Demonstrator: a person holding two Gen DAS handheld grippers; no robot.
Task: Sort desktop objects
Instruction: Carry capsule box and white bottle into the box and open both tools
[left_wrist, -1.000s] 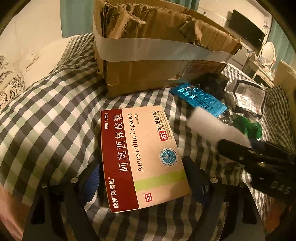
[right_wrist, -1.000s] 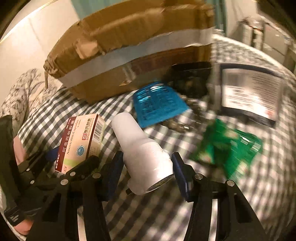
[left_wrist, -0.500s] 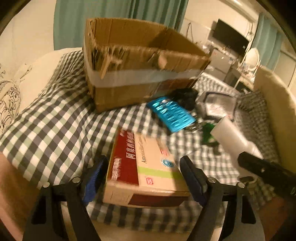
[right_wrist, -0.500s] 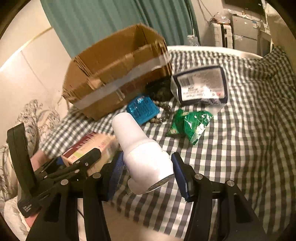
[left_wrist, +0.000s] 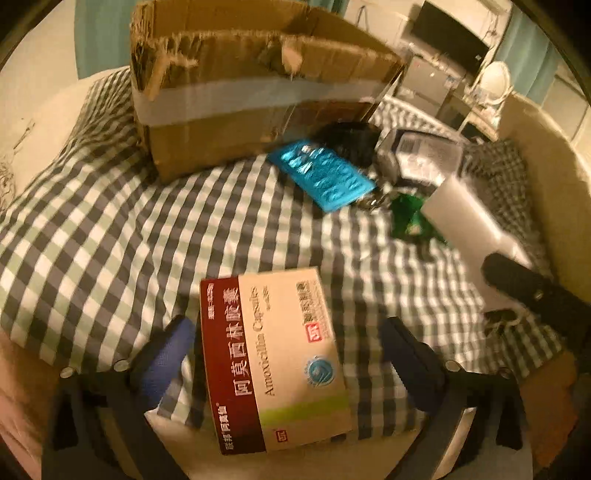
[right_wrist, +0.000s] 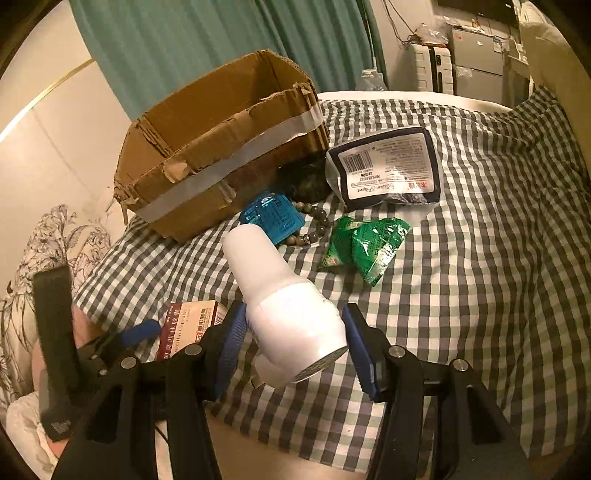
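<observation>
Cardboard, torn along its rim and banded with pale tape, forms the open brown box (right_wrist: 221, 158) at the far left of the bed (right_wrist: 480, 258), which wears a green-and-grey checked cover. Near the bed's front edge the left tongs (left_wrist: 288, 365) are opening, their blue pads clear of the cream and dark-red medicine carton (left_wrist: 273, 358) between them, printed "Amoxicillin Capsules" beside Chinese characters. Just right of the cardboard box lie a shiny blue blister pack (right_wrist: 273, 216), a string of dark beads (right_wrist: 314, 225) and a crumpled green foil packet (right_wrist: 365, 247). Further right, a white pouch with a dark border (right_wrist: 388, 166) carries a barcode and small unreadable print. The right tongs (right_wrist: 291, 343) grip a white plastic bottle (right_wrist: 280, 295) above the bed's front edge.
</observation>
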